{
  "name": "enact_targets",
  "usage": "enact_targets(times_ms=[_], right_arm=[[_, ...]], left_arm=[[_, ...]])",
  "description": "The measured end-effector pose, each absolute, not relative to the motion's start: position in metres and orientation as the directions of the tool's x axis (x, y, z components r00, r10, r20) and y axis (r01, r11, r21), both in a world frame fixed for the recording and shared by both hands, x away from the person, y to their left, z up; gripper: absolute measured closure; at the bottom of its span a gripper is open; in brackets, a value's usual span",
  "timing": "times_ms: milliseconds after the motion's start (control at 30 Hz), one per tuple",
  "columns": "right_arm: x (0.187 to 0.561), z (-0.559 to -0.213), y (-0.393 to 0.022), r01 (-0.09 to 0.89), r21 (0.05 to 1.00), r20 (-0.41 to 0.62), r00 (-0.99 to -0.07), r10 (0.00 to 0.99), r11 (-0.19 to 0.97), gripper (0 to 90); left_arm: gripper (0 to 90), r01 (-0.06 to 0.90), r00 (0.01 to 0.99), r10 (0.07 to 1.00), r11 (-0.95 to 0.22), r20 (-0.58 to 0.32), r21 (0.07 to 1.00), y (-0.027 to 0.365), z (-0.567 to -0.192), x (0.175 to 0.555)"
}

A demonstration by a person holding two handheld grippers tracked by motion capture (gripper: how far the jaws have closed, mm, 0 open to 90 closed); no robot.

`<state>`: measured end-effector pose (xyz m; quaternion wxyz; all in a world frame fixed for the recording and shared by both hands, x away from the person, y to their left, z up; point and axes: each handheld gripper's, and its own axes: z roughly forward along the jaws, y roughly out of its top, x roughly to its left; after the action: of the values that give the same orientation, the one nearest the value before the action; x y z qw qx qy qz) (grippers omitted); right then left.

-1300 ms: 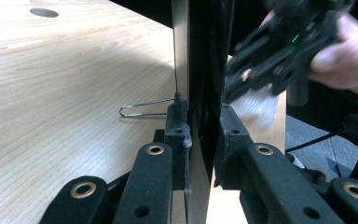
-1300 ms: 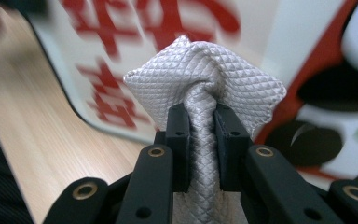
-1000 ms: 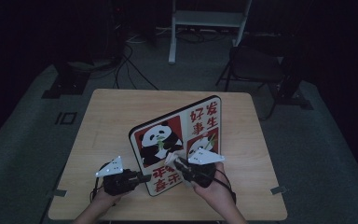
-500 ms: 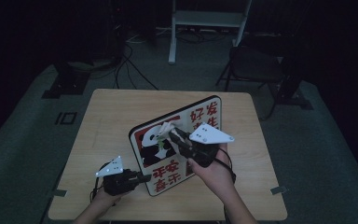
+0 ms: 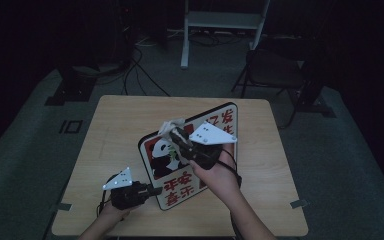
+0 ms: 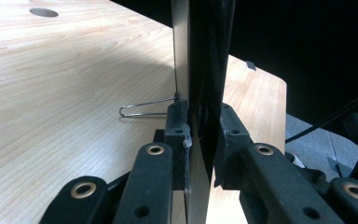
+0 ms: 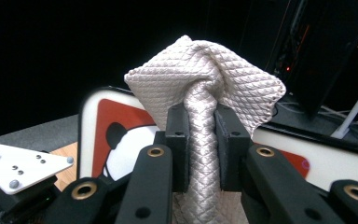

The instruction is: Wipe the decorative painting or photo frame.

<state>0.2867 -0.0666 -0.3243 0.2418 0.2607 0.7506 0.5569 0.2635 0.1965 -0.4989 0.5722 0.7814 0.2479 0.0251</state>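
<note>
Both grippers are black, each topped by a pale grey three-cornered plate with small dark studs. The left gripper (image 5: 152,190) and the right gripper (image 5: 176,134) have chunky black jaw links with brass-ringed rivet holes and square pads. The forearms are bare.

The right claw (image 7: 200,140) pinches a quilted beige cloth (image 7: 205,79) before the panda sign (image 7: 116,126).

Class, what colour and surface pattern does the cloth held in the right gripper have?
The cloth is pale beige with a quilted diamond pattern, shown best in the right gripper view.
</note>
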Motion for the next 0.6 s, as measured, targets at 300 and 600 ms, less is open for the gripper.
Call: enact_targets(times_ms=[300, 600], right_arm=[[0.291, -0.344, -0.068, 0.166, 0.949, -0.059, -0.742, 0.668, 0.268, 77.7], [0.285, -0.374, -0.073, 0.214, 0.93, -0.045, -0.741, 0.67, 0.299, 77.8]], left_arm=[[78.9, 0.354, 0.876, 0.421, -0.228, -0.235, 0.907, 0.196, -0.499, 0.264], [78.8, 0.354, 0.875, 0.424, -0.23, -0.235, 0.906, 0.195, -0.499, 0.264]])
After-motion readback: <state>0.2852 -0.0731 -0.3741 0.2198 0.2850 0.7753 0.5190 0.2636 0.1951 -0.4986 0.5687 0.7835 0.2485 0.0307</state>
